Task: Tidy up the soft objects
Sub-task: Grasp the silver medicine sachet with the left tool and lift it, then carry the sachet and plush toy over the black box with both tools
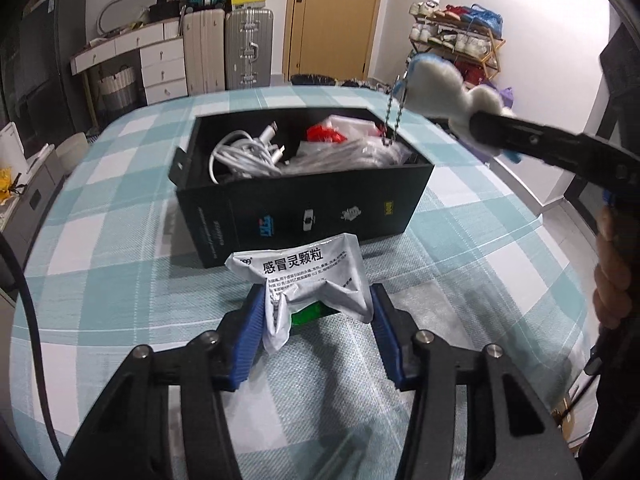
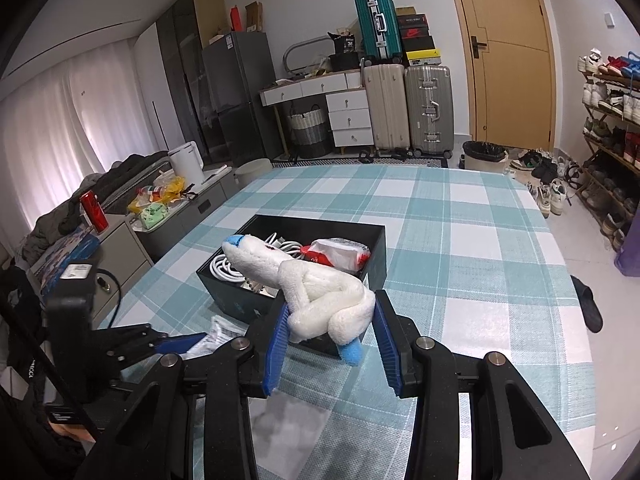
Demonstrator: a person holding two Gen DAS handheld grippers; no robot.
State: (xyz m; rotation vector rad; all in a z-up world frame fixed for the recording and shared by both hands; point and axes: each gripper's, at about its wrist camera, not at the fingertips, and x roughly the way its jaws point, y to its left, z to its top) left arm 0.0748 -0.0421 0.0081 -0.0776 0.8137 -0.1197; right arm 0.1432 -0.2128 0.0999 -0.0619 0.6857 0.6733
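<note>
My left gripper (image 1: 318, 296) is shut on a white medicine sachet (image 1: 304, 276), crumpled between its blue pads just above the checked tablecloth and in front of the black box (image 1: 304, 208). My right gripper (image 2: 330, 316) is shut on a white plush toy with blue tips (image 2: 320, 292). It holds the toy in the air over the near corner of the box (image 2: 376, 248). In the left wrist view the plush toy (image 1: 440, 88) hangs at the box's right, a ball chain (image 1: 394, 116) dangling from it. The left gripper's pad (image 2: 180, 340) and the sachet (image 2: 222, 334) show at lower left.
The box holds white cables (image 1: 248, 152), a red-and-white packet (image 2: 340, 254) and clear bags. A teal checked cloth (image 2: 460, 260) covers the table. A low cabinet with a red can (image 2: 94, 210) stands to the left, suitcases (image 2: 408, 108) behind, and a shoe rack (image 2: 612, 120) to the right.
</note>
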